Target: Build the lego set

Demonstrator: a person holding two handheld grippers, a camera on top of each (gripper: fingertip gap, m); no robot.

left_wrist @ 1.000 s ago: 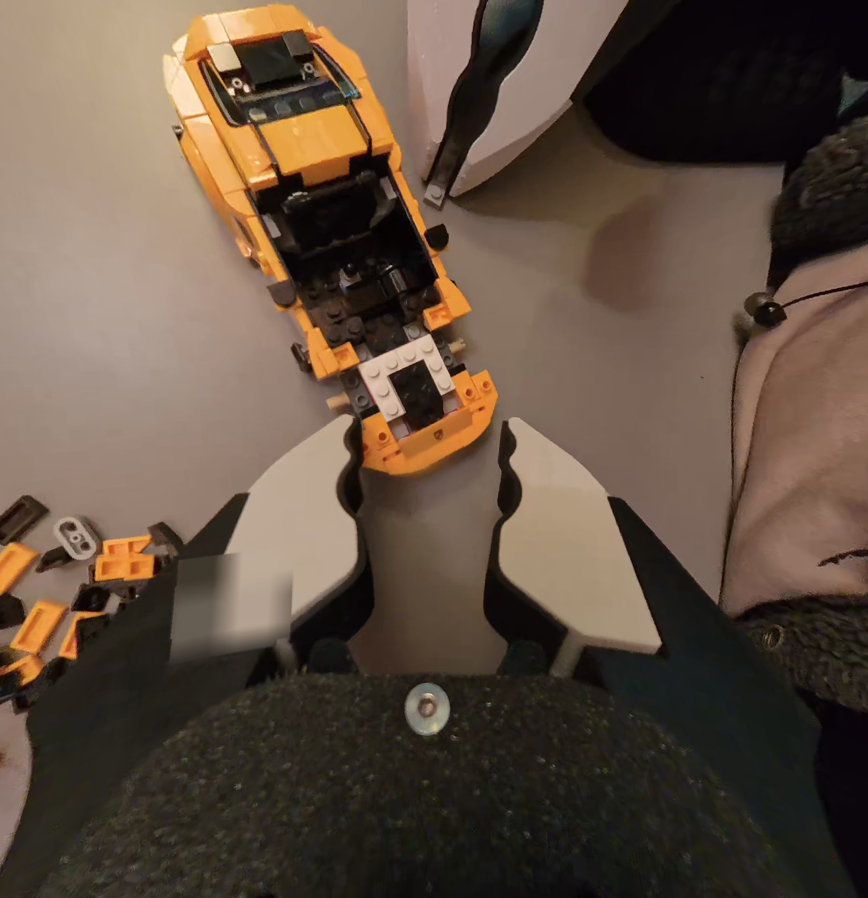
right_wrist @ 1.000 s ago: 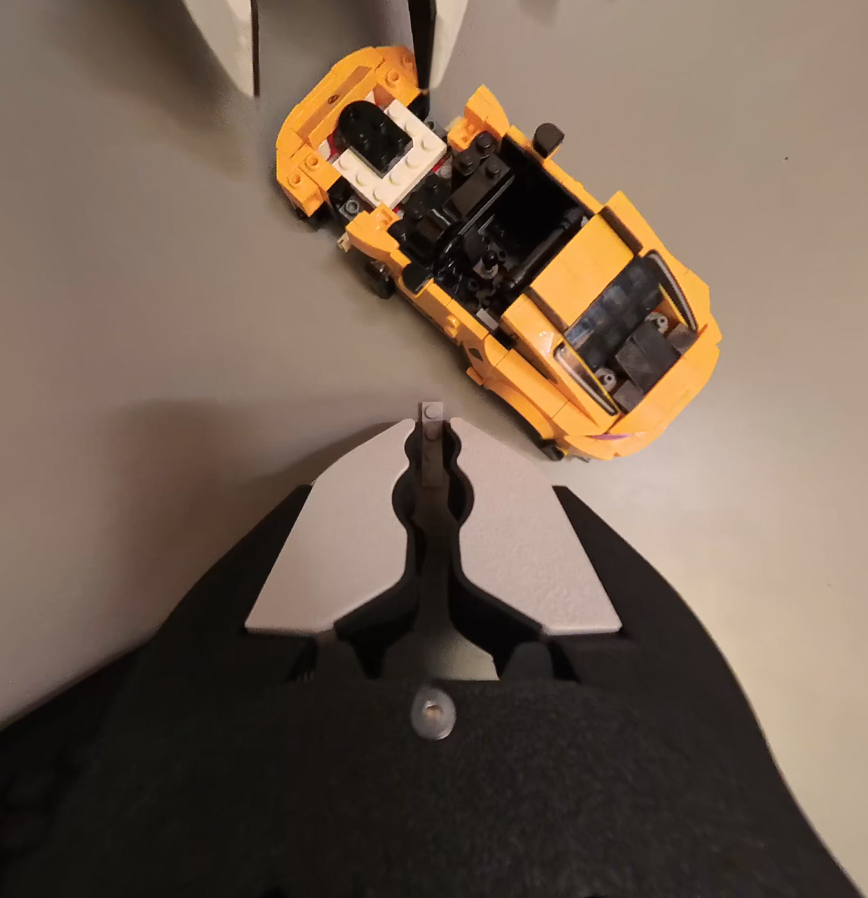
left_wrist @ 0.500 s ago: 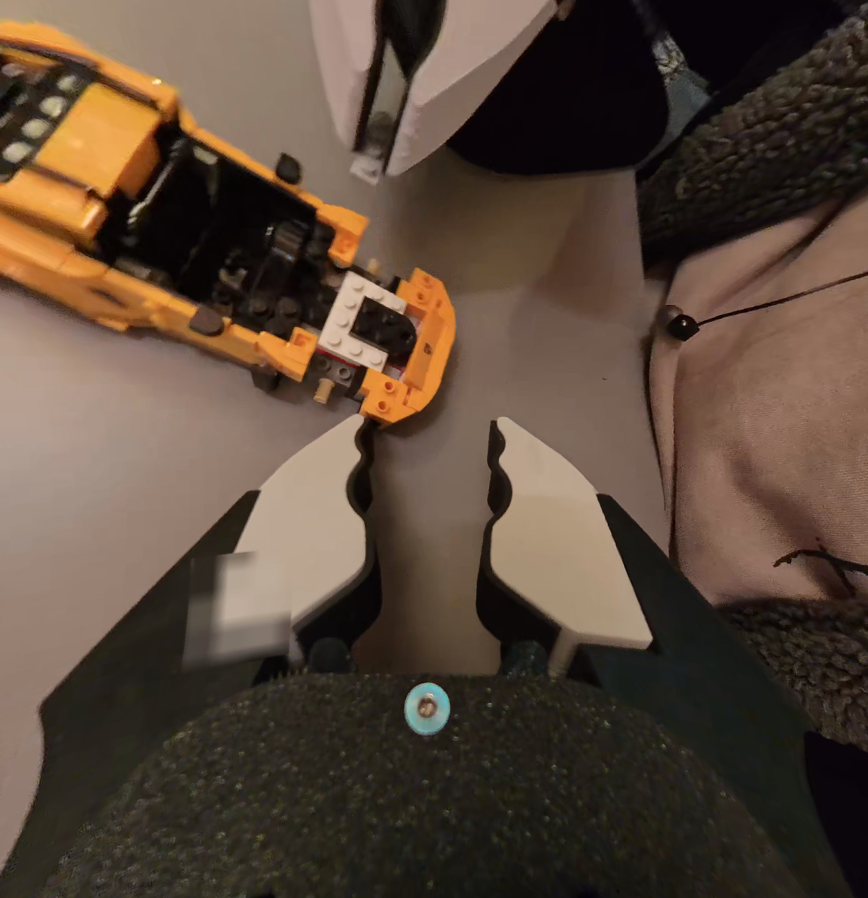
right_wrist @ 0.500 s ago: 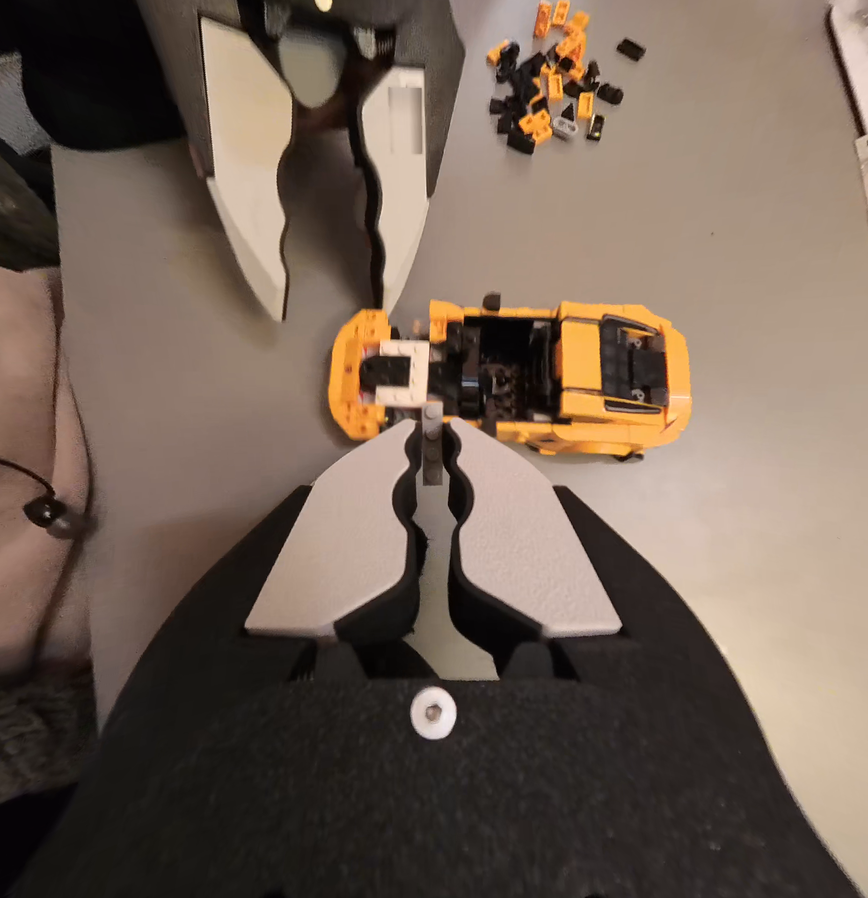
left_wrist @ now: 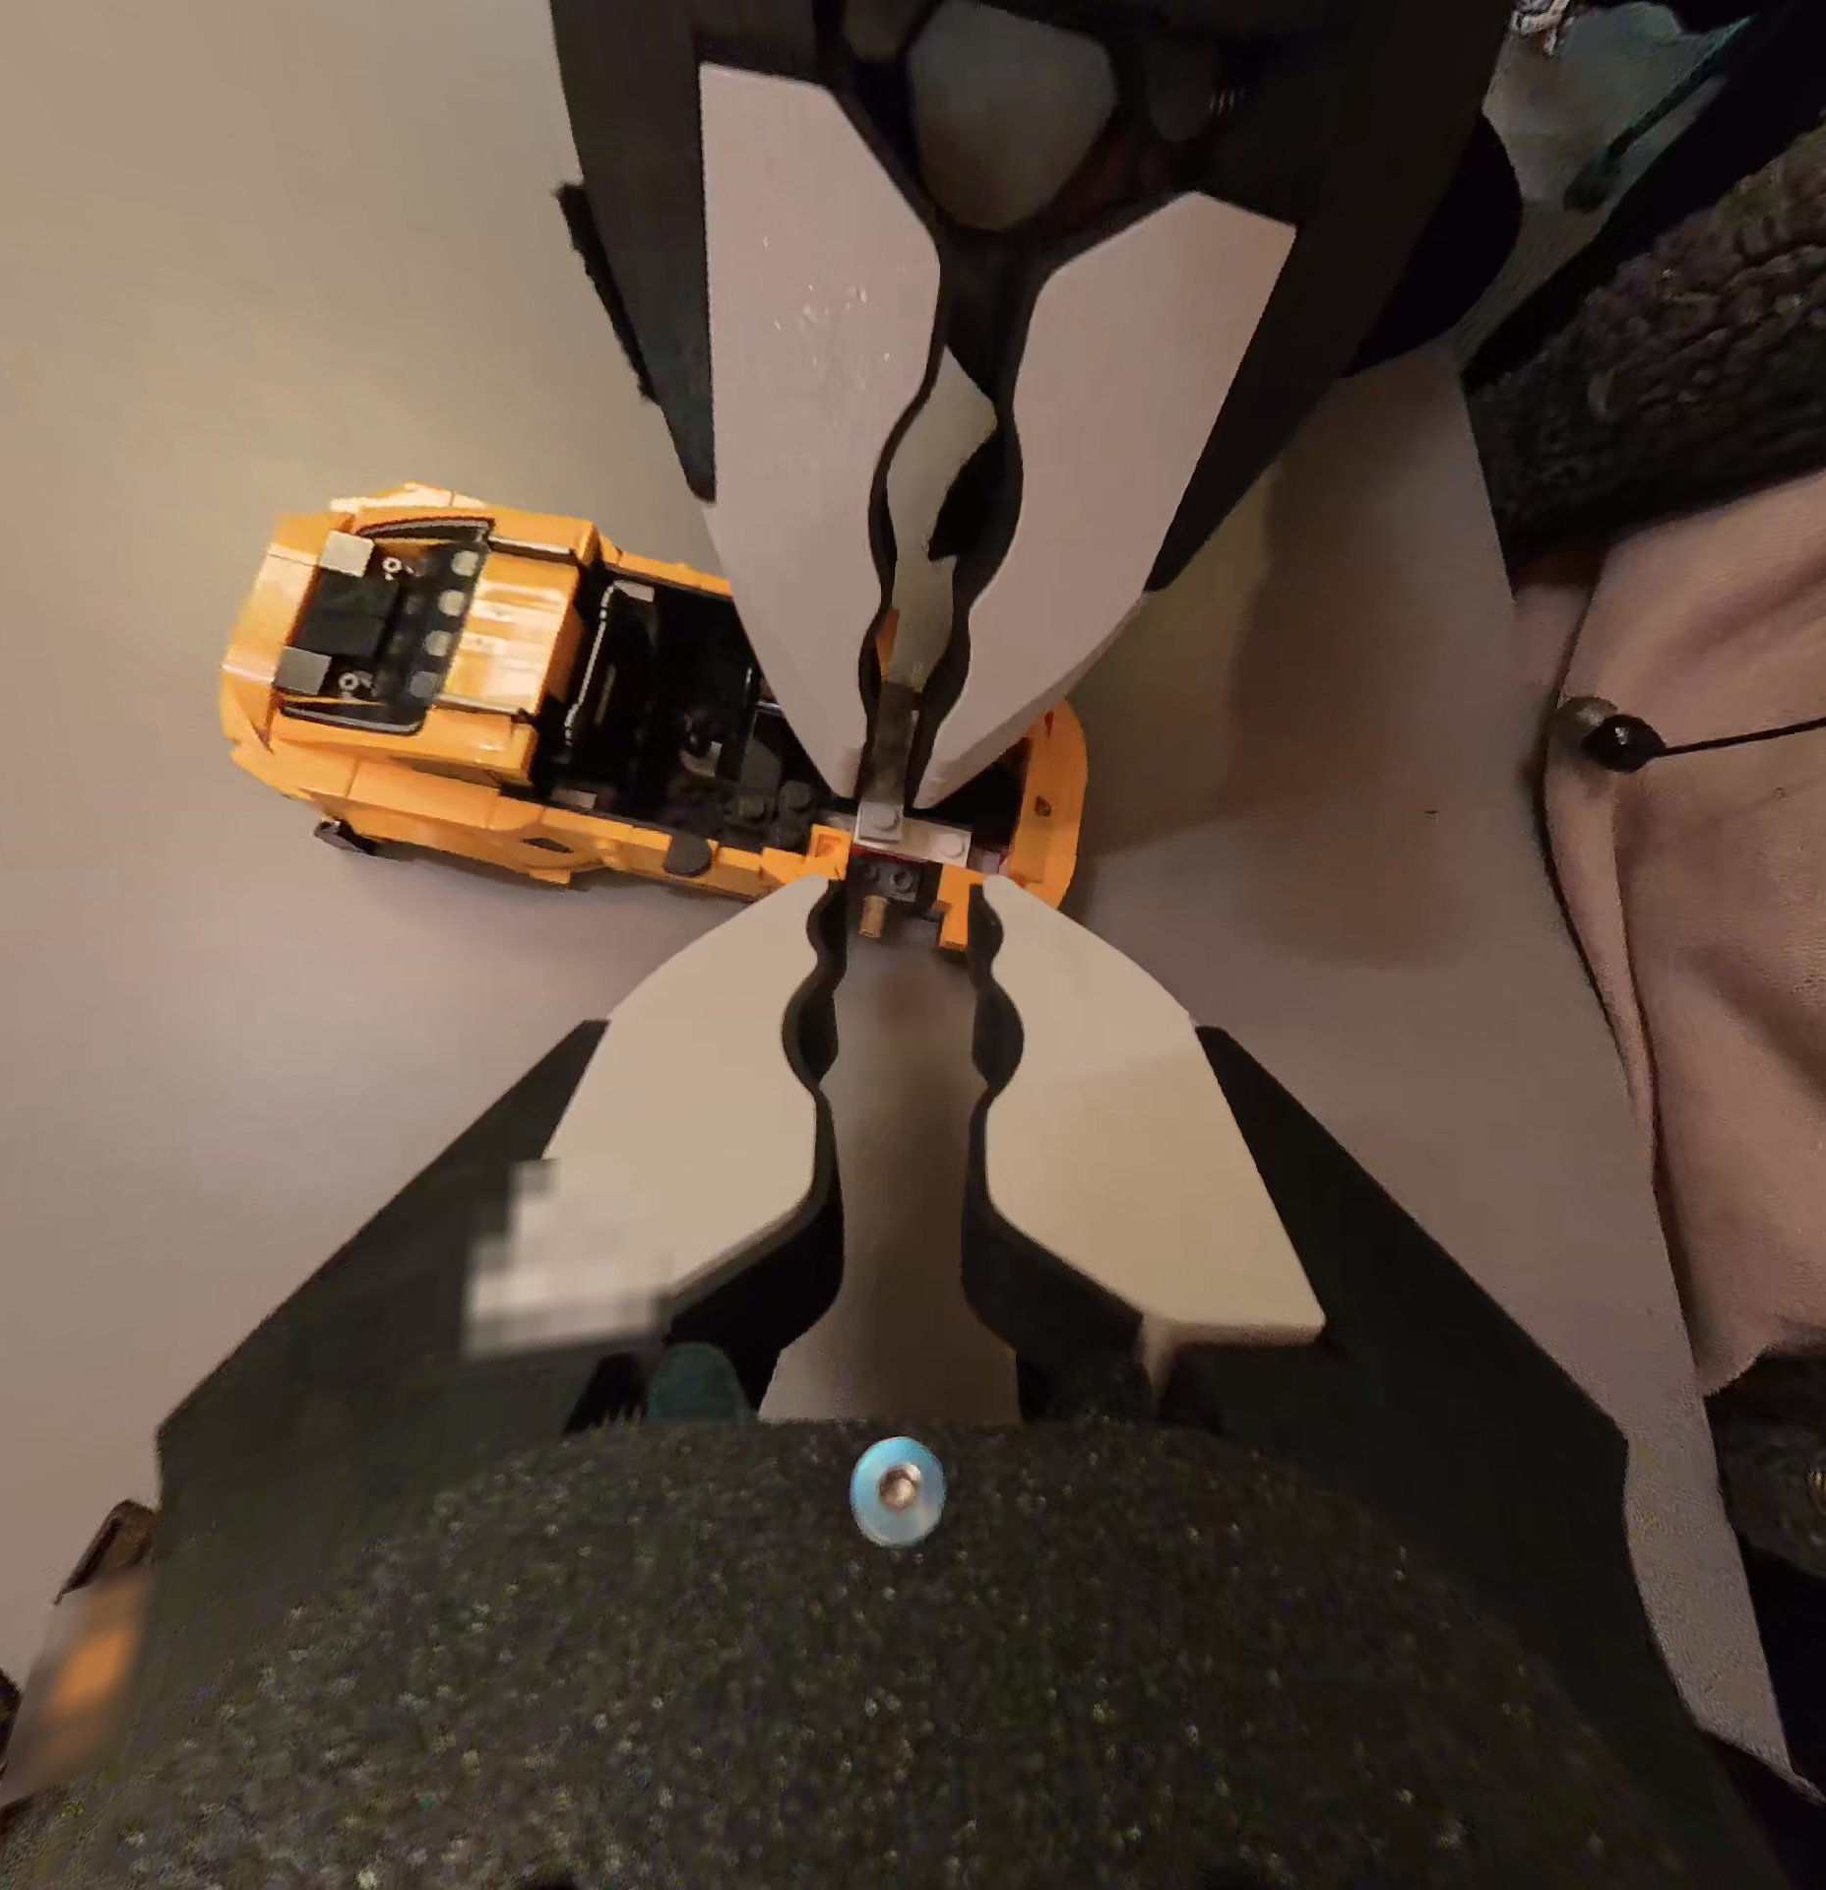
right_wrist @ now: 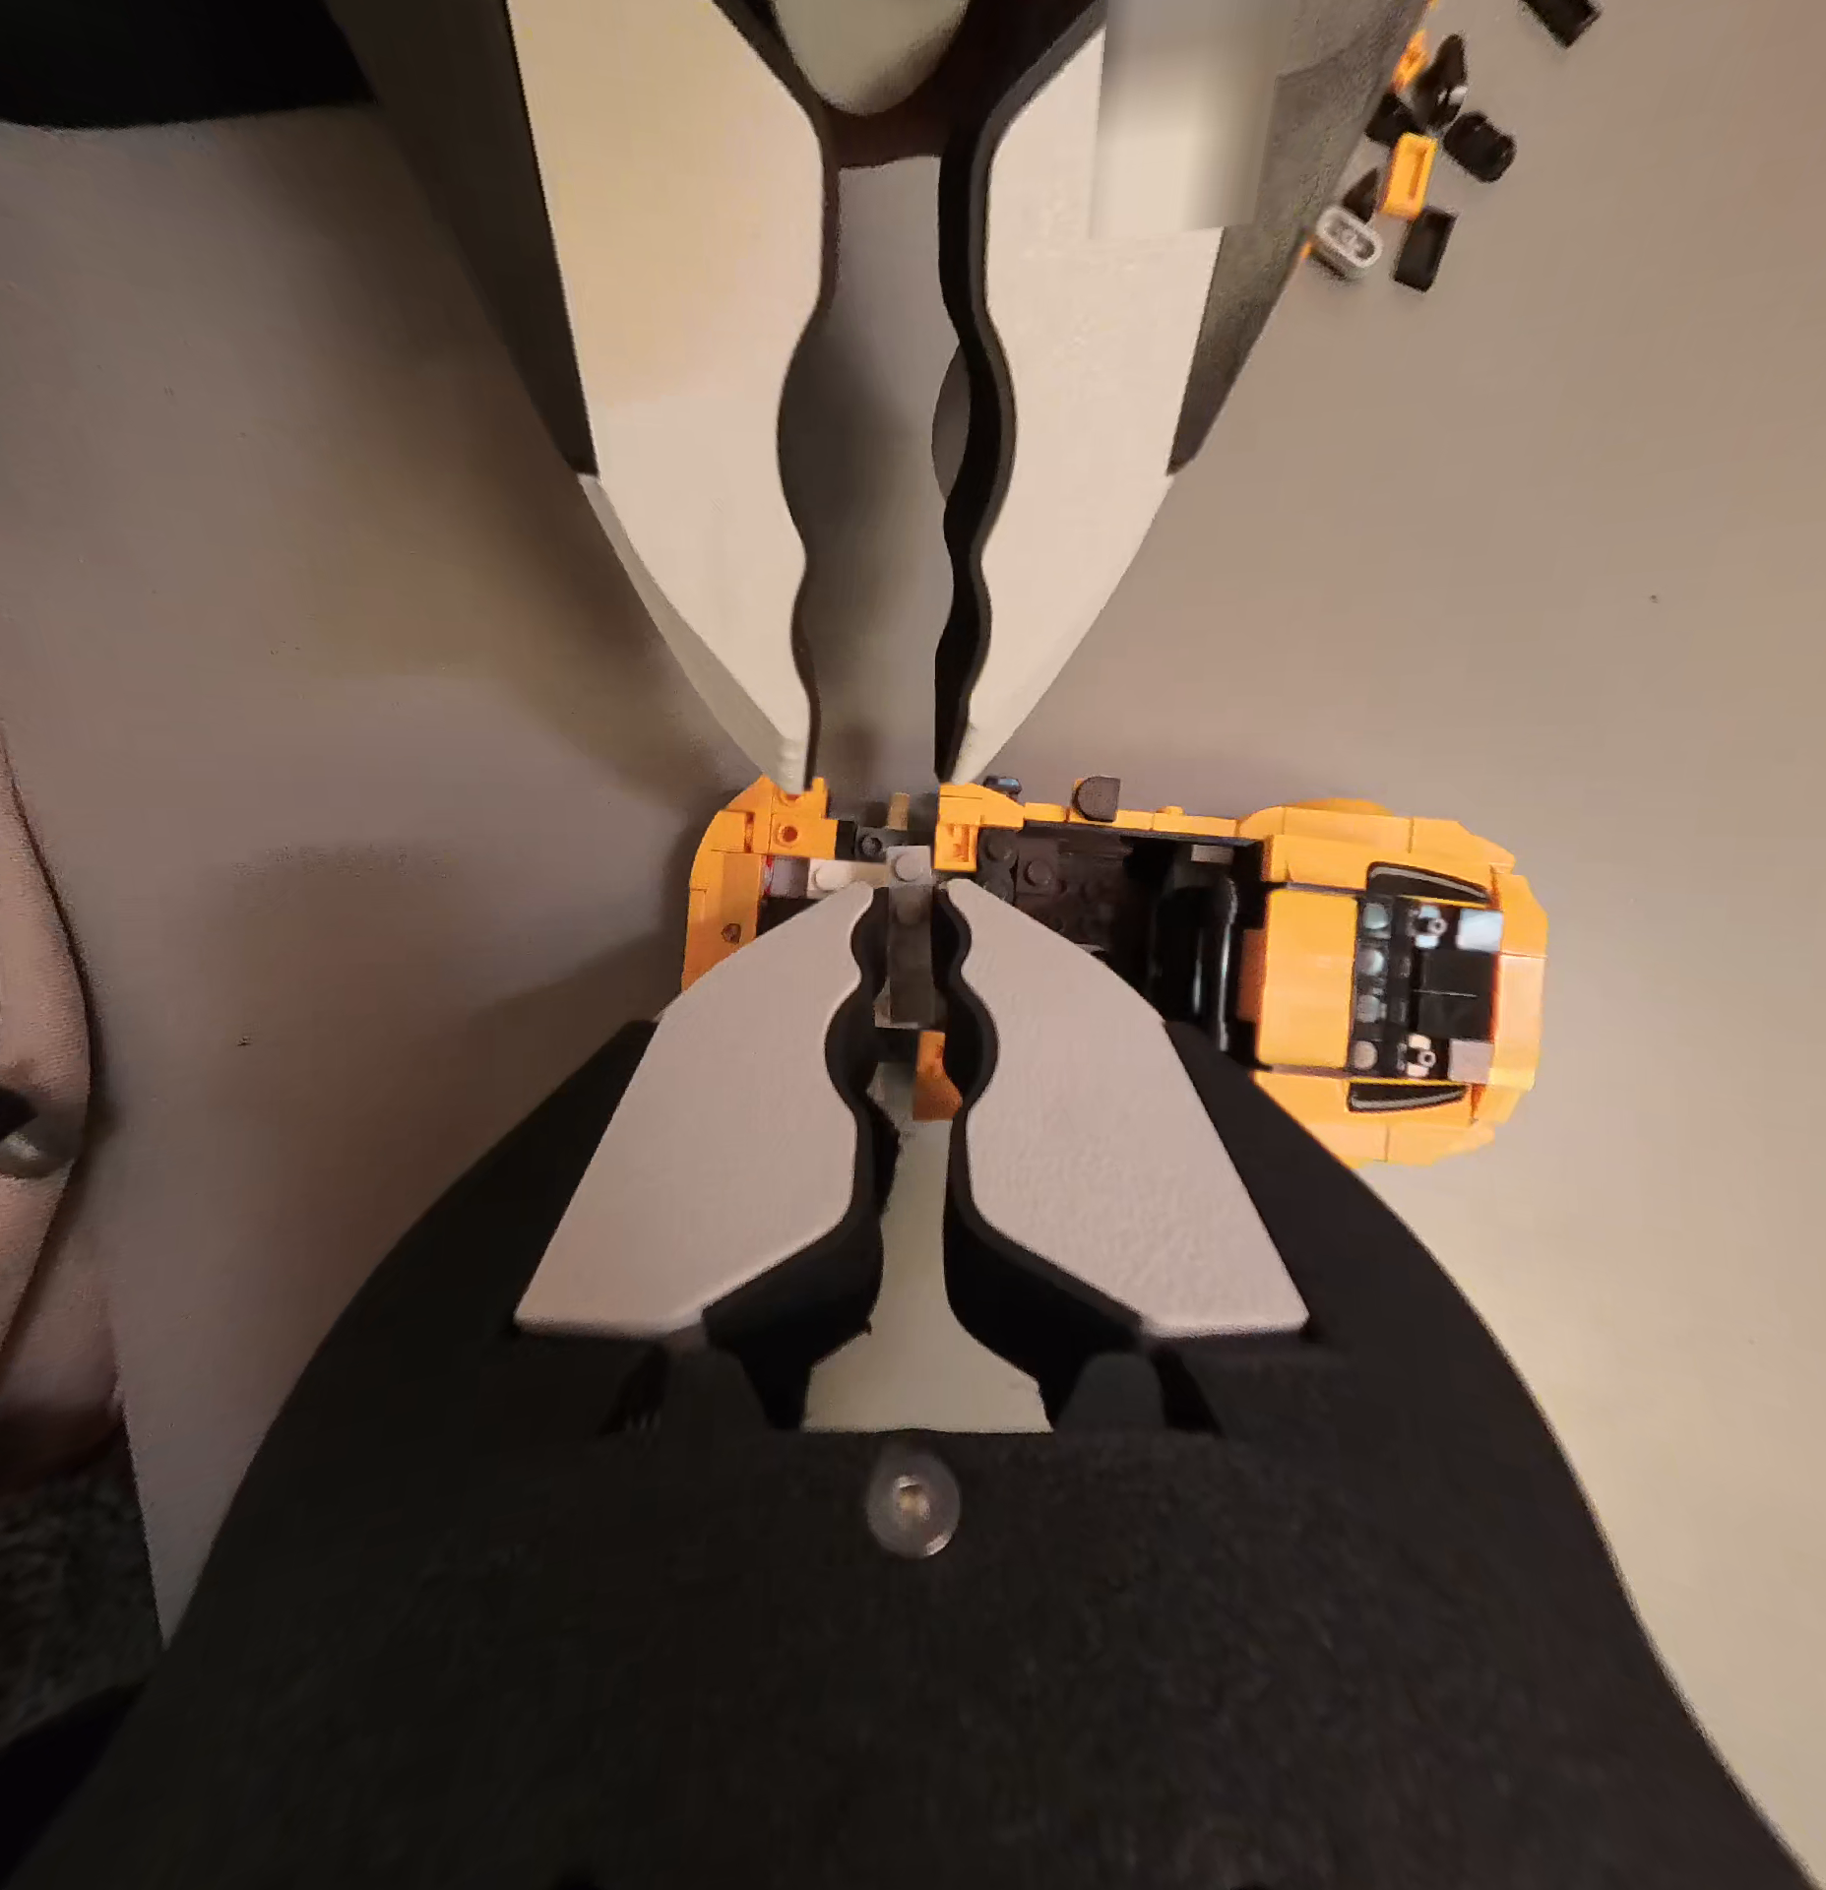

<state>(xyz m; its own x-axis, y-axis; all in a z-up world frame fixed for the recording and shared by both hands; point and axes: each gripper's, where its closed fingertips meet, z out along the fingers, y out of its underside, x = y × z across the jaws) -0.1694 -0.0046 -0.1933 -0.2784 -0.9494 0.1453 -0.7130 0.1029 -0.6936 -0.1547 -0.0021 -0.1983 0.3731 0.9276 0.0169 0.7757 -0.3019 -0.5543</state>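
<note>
Two grippers meet tip to tip over one end of the orange and black brick-built car [left_wrist: 499,716], which lies on your plain grey table [left_wrist: 172,307]. Going left to right in the left wrist view: the car's closed orange end with its dark windowed panel points toward the table's left side, its open black middle comes next, and its unfinished end, with white and grey plates showing, sits under the two sets of fingertips. Your left gripper [left_wrist: 903,900] comes in from the bottom of that view with its pale fingers spread apart, their tips just beside the near flank of the unfinished end, one on each side of a small tan peg [left_wrist: 873,926]. I cannot tell whether those tips touch the car. Your right gripper [left_wrist: 893,793] comes down from the top, fingers pressed together on a thin dark grey brick strip [left_wrist: 893,716] whose studded end rests against the white plates.

In the right wrist view the order runs the same: a person's pale garment at the left edge, then your right gripper [right_wrist: 914,890] pinching the strip [right_wrist: 908,951] over the car [right_wrist: 1379,972]; a scatter of loose orange and black bricks [right_wrist: 1420,174] lies near the table's far right corner
</note>
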